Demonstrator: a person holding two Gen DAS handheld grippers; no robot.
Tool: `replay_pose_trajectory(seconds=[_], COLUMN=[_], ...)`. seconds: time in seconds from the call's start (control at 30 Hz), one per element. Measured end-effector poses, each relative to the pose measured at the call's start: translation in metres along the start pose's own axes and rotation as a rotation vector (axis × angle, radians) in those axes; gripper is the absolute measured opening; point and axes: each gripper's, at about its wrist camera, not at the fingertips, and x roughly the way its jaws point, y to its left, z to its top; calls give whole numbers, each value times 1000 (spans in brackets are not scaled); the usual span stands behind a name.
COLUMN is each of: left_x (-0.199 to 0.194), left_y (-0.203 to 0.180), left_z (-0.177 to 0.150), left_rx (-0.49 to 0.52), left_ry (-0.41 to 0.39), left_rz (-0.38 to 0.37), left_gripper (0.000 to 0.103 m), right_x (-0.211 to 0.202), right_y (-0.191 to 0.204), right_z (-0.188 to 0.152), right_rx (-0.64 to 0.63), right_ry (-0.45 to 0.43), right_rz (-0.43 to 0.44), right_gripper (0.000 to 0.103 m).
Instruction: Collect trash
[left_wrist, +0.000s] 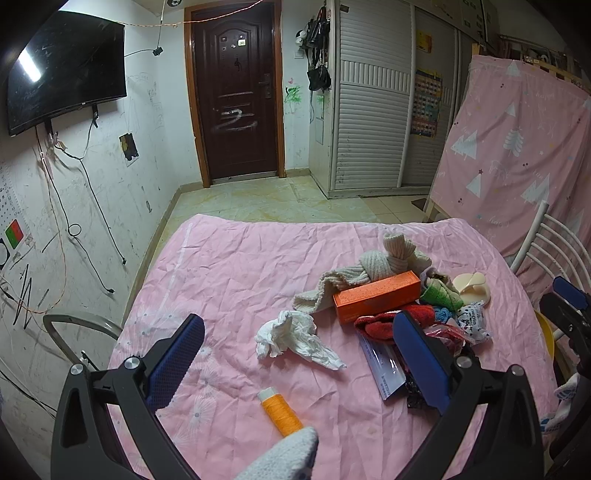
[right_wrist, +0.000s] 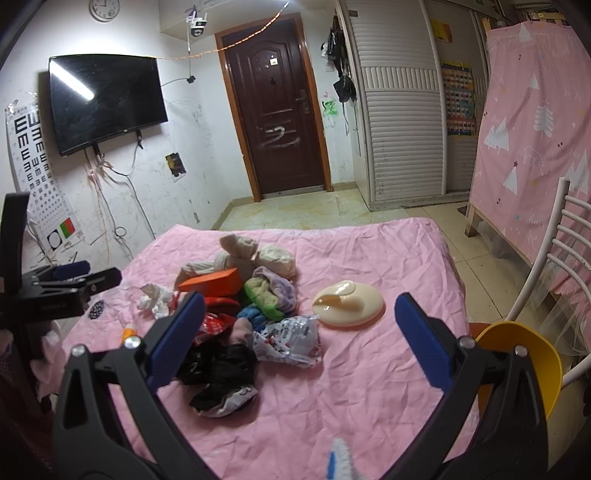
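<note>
Pink crumpled cloth over the bench, with clutter heaped at centre right of the left wrist frame. Eye chart at the left edge of the right wrist frame, rows of "E" figures legible. Left hand-held gripper spread wide and grasping nothing; crumpled white tissue lying between its blue fingers, orange thread spool lower, near the frame's bottom centre. Orange box right of the tissue, print too small to read. White printed wrapper at centre of the right wrist frame, lettering blurred. Black wrapper just inside the left finger of the right hand-held gripper, likewise released and empty. Cream round hook between those fingers, toward the right. Yellow bin at lower right, beside the bench edge.
</note>
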Motion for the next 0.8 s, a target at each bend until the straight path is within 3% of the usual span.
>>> replay_pose_trajectory(seconds=[0.8], left_x=[-9], left_y=[0], left_z=[-3], left_rx=[0], left_ry=[-1], left_rz=[-5], left_gripper=[93], right_x=[-2], right_y=[2], right_z=[-2], right_rx=[-2], right_ry=[-3], right_rz=[0], right_gripper=[99])
